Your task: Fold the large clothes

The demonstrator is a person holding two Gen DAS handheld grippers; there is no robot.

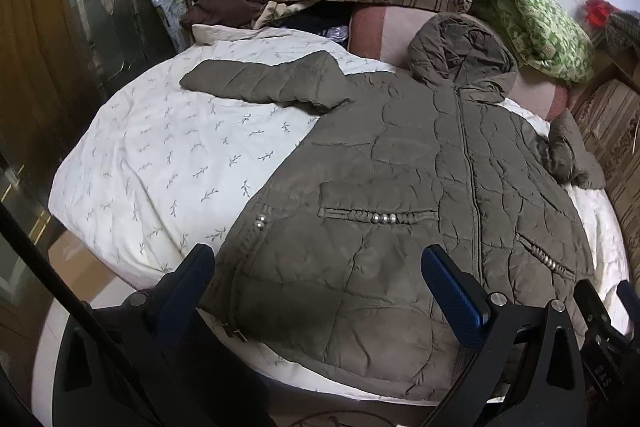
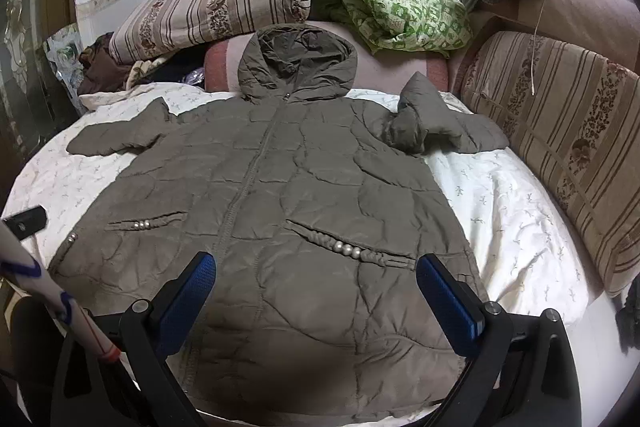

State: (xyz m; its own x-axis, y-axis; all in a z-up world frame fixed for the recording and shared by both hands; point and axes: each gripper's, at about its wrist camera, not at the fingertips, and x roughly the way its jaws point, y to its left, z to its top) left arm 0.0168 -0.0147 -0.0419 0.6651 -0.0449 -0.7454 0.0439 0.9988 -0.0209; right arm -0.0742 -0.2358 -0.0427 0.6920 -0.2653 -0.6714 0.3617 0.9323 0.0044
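An olive-brown quilted hooded jacket (image 2: pixel 280 195) was found spread face up on the bed, over a white quilt printed with small grey sprigs (image 1: pixel 160 155). Its hood (image 2: pixel 296 63) lay toward the head of the bed, resting on a pink cushion (image 2: pixel 376 67), and its hem reached the foot edge nearest the cameras. The zip was closed along the centre. One sleeve (image 1: pixel 260 83) was seen lying out flat toward one side edge of the bed; the other sleeve (image 2: pixel 432 123) was crumpled and doubled on itself near the opposite side, beside a striped sofa back (image 2: pixel 560 131).

The left gripper (image 1: pixel 318 283) was held over the hem at one lower corner of the jacket, its jaws spread wide with nothing pinched. The right gripper (image 2: pixel 316 287) was held over the hem near the centre, its jaws likewise spread wide and empty.

The jacket was judged soft, puffy and fairly light, with a smooth shell likely to slip and to spring back after folding. Firmer hold was judged to be offered by the cuffs, the hem corners and the shoulder seams, where layers are stitched. The pearl-like beads (image 2: pixel 348 249) along the pocket openings were judged best avoided.

No brand, label or legible writing was found on the jacket.
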